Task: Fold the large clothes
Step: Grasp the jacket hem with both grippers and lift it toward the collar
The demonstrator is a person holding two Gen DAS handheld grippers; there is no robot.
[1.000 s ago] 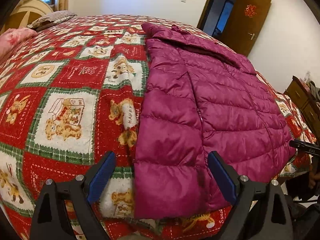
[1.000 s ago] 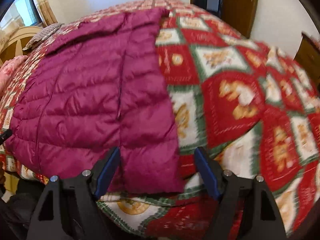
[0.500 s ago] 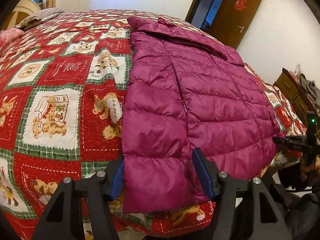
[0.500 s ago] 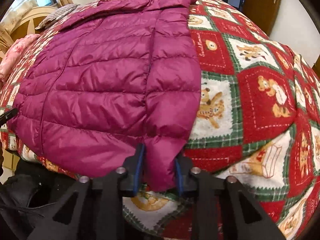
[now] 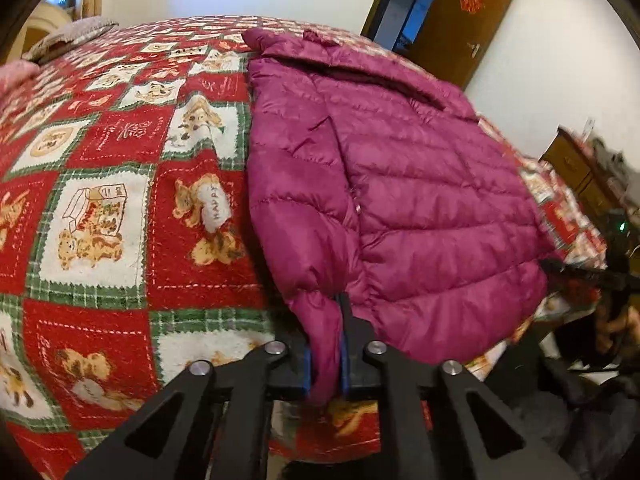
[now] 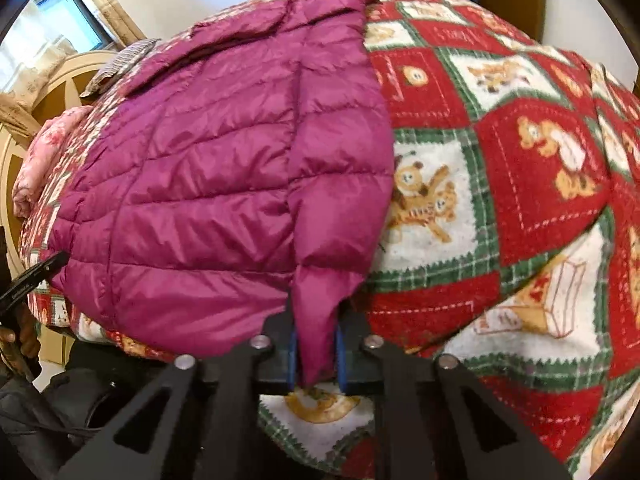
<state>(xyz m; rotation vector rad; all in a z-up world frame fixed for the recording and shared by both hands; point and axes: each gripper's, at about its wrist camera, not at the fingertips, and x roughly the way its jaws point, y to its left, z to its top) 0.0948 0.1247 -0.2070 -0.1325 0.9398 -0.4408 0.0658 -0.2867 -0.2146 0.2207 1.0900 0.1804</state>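
Note:
A magenta quilted puffer jacket (image 5: 400, 184) lies flat on the bed, collar at the far end, hem at the near edge. My left gripper (image 5: 325, 364) is shut on the jacket's near left hem corner. My right gripper (image 6: 316, 356) is shut on the near right hem corner of the same jacket (image 6: 224, 176). Each gripper's tip shows at the edge of the other's view: the right gripper (image 5: 580, 276) in the left wrist view, the left gripper (image 6: 32, 280) in the right wrist view.
The bed carries a red, green and white bear-pattern blanket (image 5: 104, 208), also in the right wrist view (image 6: 520, 184). A pillow (image 5: 68, 36) and a pink cloth (image 6: 44, 160) lie near the headboard. A brown door (image 5: 460, 20) and a wooden dresser (image 5: 576, 168) stand at right.
Both grippers went from open around the hem to shut on it, the right one first. The hem corners are now bunched and slightly lifted at both sides.

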